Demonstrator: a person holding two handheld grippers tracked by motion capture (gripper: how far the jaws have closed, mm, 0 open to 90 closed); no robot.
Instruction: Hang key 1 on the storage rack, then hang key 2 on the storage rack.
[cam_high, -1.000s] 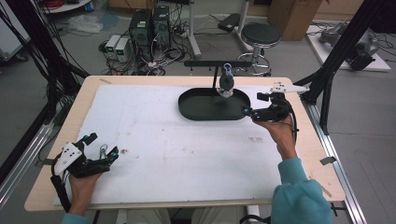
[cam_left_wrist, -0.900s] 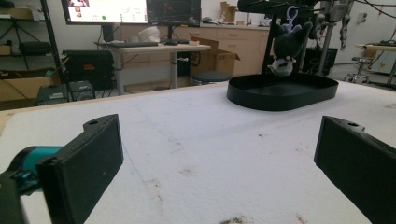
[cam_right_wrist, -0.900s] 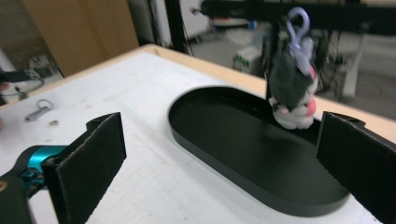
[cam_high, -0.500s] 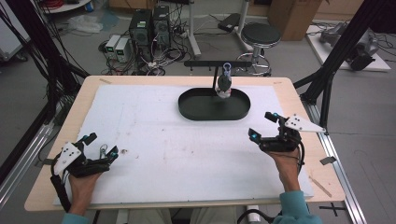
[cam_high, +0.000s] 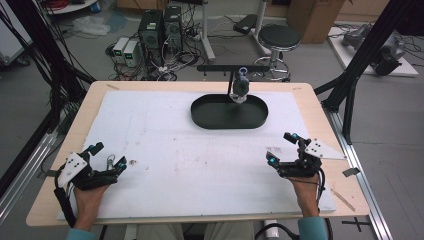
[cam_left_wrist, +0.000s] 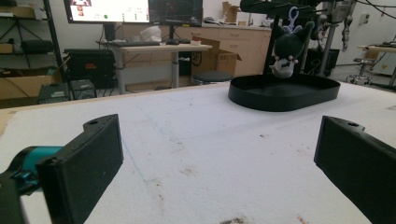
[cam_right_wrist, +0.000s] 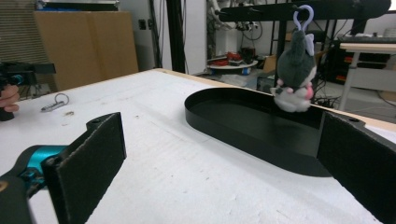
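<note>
Plush keychain (cam_high: 240, 90) hanging from black bar (cam_high: 232, 68) over black oval tray (cam_high: 229, 120), left gripper (cam_high: 105, 159) and right gripper (cam_high: 282, 148) resting on white table cover (cam_high: 190, 160) near front edge, both wide open, holding nothing.

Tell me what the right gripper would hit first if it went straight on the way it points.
Probably the near wall of the black tray: the right gripper is open and aimed at it over bare white table, with the hanging plush toy beyond.

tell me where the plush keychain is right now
The plush keychain hangs by its clip from the black bar at the table's far edge, above the black tray.
</note>
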